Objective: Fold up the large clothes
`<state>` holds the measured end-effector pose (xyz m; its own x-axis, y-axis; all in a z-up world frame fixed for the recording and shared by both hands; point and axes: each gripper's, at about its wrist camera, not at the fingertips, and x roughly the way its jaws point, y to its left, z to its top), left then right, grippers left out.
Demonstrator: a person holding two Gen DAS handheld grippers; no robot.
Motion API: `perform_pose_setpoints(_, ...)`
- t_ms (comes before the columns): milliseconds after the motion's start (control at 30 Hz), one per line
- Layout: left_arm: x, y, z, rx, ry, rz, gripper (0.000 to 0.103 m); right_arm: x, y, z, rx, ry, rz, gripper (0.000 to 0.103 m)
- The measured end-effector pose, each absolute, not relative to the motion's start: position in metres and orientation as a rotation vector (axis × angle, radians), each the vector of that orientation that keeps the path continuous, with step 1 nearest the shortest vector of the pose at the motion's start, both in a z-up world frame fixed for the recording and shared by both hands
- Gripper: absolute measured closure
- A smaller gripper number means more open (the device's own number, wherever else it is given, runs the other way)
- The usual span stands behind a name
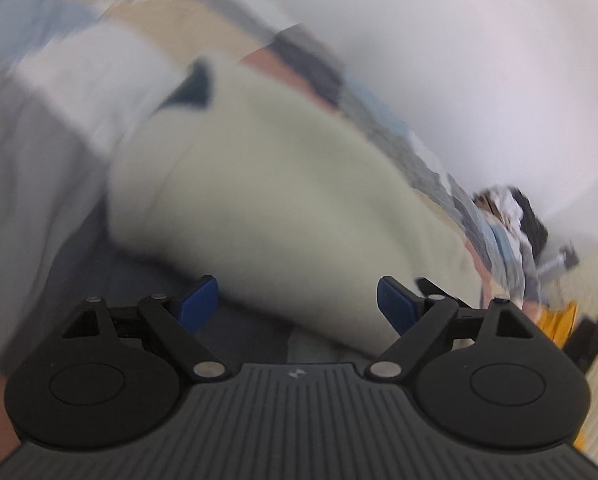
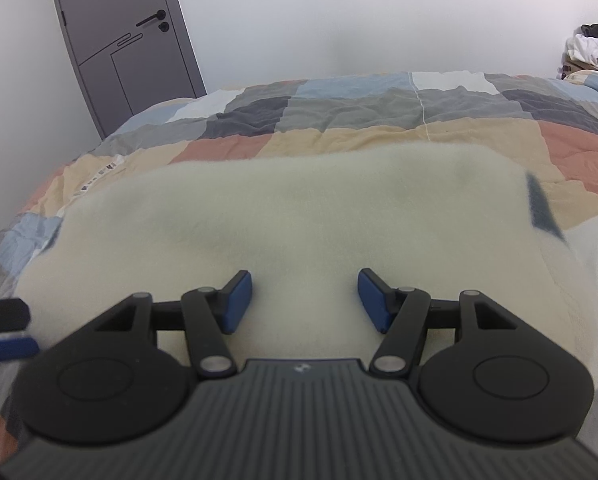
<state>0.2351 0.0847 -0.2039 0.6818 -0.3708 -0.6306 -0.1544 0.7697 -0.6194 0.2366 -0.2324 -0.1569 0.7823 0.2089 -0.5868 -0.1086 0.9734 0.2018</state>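
The bed (image 2: 379,120), under a patchwork quilt, carries the pale fleece garment (image 2: 291,216), which lies spread flat across the quilt's near half, a dark trim patch (image 2: 541,204) at its 3 o'clock edge. Judging by that flat, roughly squared shape, one fold looks done and the next is being set up. The right claw (image 2: 305,300) hovers over the near hem, jaws part-spread, gripping nothing. The left claw (image 1: 297,306), in a heavily blurred view, has its jaws spread wide and empty over the fleece's edge. Next, each claw probably needs to pinch a near corner at 6 o'clock and carry it toward 12.
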Motion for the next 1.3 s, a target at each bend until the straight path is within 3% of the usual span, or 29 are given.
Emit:
perform_pose_setpoints(300, 0.248, 0.126, -0.271, -1.243, 0.838, -0.081, 0.013, 0.225, -0.231, -0.152, 0.172, 0.656, 0.153, 0.041)
perform_pose_setpoints(733, 0.27, 0.145, -0.292, -1.431, 0.734, -0.011, 0.014, 0.211, -0.249, -0.134, 0.361, 0.618, 0.201, 0.037)
perform_pose_setpoints(767, 0.271, 0.145, -0.292, -1.434, 0.732, -0.004, 0.014, 0.21, -0.251, -0.133, 0.409, 0.62, 0.222, 0.034)
perform_pose_setpoints(833, 0.276, 0.144, -0.291, -1.423, 0.728, 0.01, 0.014, 0.205, -0.252, -0.134, 0.516, 0.621, 0.274, 0.018)
perform_pose_setpoints(967, 0.284, 0.157, -0.292, -1.435, 0.727, 0.054, 0.014, 0.199, -0.243, -0.144, 0.651, 0.662, 0.327, 0.017)
perform_pose_setpoints(1067, 0.279, 0.157, -0.29, -1.434, 0.724, 0.066, 0.014, 0.198, -0.237, -0.157, 0.739, 0.697, 0.36, 0.001)
perform_pose_setpoints(1100, 0.279, 0.159, -0.288, -1.419, 0.73, 0.063, 0.014, 0.199, -0.237, -0.162, 0.778, 0.712, 0.372, 0.0)
perform_pose_setpoints(1300, 0.272, 0.159, -0.274, -1.307, 0.744, 0.072, 0.04, 0.208, -0.232, -0.194, 0.984, 0.826, 0.361, 0.0)
